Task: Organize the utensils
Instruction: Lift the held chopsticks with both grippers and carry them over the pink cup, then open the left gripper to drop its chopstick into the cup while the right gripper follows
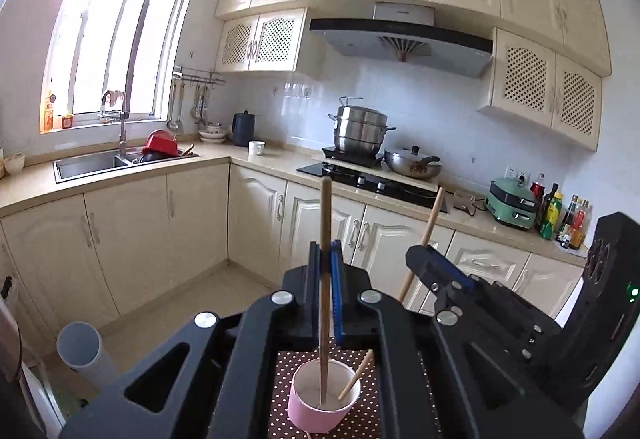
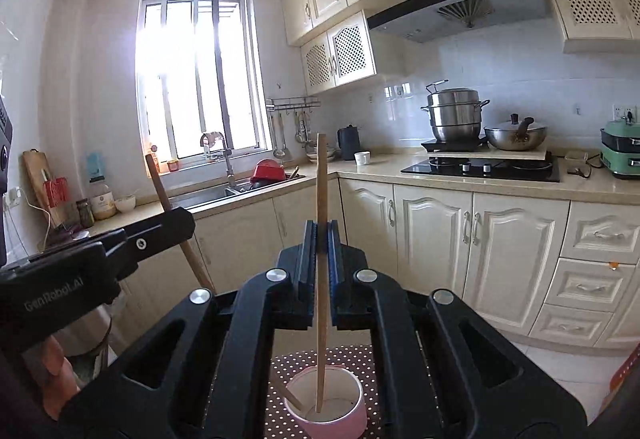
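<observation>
Both tongs clamped on slim wooden chopsticks (image 1: 325, 239), round pink cup (image 1: 320, 413) beneath

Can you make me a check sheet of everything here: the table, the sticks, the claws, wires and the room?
Surface: dotted brown cloth under the cup.
Job's things: pink cup; two wooden chopsticks, lower ends in the cup.
Clutter: nothing seen on the cloth.
Grippers: left claw shut on a chopstick; right claw shut on the other chopstick.
Cables: nothing seen near the cup.
Surroundings: kitchen, sink, steamer pot on stove.
</observation>
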Motion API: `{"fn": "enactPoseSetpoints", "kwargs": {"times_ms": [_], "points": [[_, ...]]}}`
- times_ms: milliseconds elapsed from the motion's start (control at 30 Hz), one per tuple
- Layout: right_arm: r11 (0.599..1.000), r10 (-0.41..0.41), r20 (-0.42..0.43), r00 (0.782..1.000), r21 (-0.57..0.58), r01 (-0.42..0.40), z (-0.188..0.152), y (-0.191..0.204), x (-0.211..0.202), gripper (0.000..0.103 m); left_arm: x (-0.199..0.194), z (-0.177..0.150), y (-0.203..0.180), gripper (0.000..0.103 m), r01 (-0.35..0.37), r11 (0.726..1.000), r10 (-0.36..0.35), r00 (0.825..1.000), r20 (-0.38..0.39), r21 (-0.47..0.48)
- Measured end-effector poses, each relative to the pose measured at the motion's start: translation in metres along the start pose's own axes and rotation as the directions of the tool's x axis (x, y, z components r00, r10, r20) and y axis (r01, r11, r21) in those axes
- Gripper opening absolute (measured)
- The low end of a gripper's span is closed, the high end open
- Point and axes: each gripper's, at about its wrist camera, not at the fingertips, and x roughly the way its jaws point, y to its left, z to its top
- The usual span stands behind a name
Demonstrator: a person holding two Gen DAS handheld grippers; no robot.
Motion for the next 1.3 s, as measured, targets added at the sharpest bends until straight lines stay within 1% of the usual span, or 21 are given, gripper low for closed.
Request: {"fn": "enactPoseSetpoints", "kwargs": {"times_ms": [133, 300, 500, 600, 633, 667, 700, 833, 900, 1067, 1200, 1300], "points": [[1.000, -0.008, -0.045, 0.999, 0.005, 0.008, -0.015, -0.005, 0.011, 0.006, 0.017, -0.015, 0.003, 0.006, -0.001, 1.000, 0.002, 0.999, -0.054, 0.020], [1.000, -0.011, -0.102, 0.995, 0.008, 0.012, -0.033, -0.011, 0.015, 0.006, 0.029, -0.037, 0.009, 0.006, -0.012, 0.999, 0.016, 0.995, -0.099, 0.042], [1.000, -0.014, -0.141, 0.990, 0.005, 0.015, -0.044, -0.014, 0.016, 0.006, 0.036, -0.053, 0.014, 0.006, -0.030, 0.999, 0.036, 0.991, -0.132, 0.045], [1.000, -0.011, -0.165, 0.986, 0.004, 0.012, -0.050, -0.015, 0.016, 0.006, 0.037, -0.058, 0.014, 0.008, -0.028, 0.998, 0.035, 0.988, -0.148, 0.053], [1.000, -0.013, -0.171, 0.985, 0.002, 0.013, -0.051, -0.015, 0.015, 0.006, 0.037, -0.059, 0.015, 0.017, -0.029, 0.998, 0.037, 0.987, -0.153, 0.056], [1.000, -0.014, -0.174, 0.985, 0.003, 0.014, -0.053, -0.017, 0.015, 0.006, 0.037, -0.061, 0.016, 0.031, -0.039, 0.998, 0.048, 0.987, -0.154, 0.059], [1.000, -0.014, -0.182, 0.983, 0.007, 0.015, -0.055, -0.017, 0.015, 0.006, 0.035, -0.062, 0.017, 0.034, -0.047, 0.997, 0.055, 0.987, -0.150, 0.060], [1.000, -0.015, -0.196, 0.980, 0.007, 0.017, -0.059, -0.019, 0.012, 0.006, 0.033, -0.066, 0.020, 0.035, -0.051, 0.997, 0.060, 0.985, -0.162, 0.059], [1.000, -0.016, -0.203, 0.979, 0.006, 0.017, -0.060, -0.020, 0.012, 0.006, 0.032, -0.067, 0.022, 0.037, -0.055, 0.997, 0.064, 0.983, -0.171, 0.056], [1.000, -0.018, -0.220, 0.975, 0.004, 0.019, -0.064, -0.018, 0.008, 0.006, 0.027, -0.072, 0.027, 0.061, -0.065, 0.997, 0.073, 0.981, -0.180, 0.052], [1.000, -0.010, -0.242, 0.970, 0.019, 0.015, -0.067, -0.018, 0.007, 0.006, 0.023, -0.076, 0.030, 0.061, -0.067, 0.996, 0.077, 0.976, -0.205, 0.056], [1.000, -0.017, -0.246, 0.969, 0.021, 0.023, -0.068, -0.018, 0.003, 0.007, 0.016, -0.079, 0.031, 0.062, -0.068, 0.996, 0.079, 0.976, -0.204, 0.061]]}}
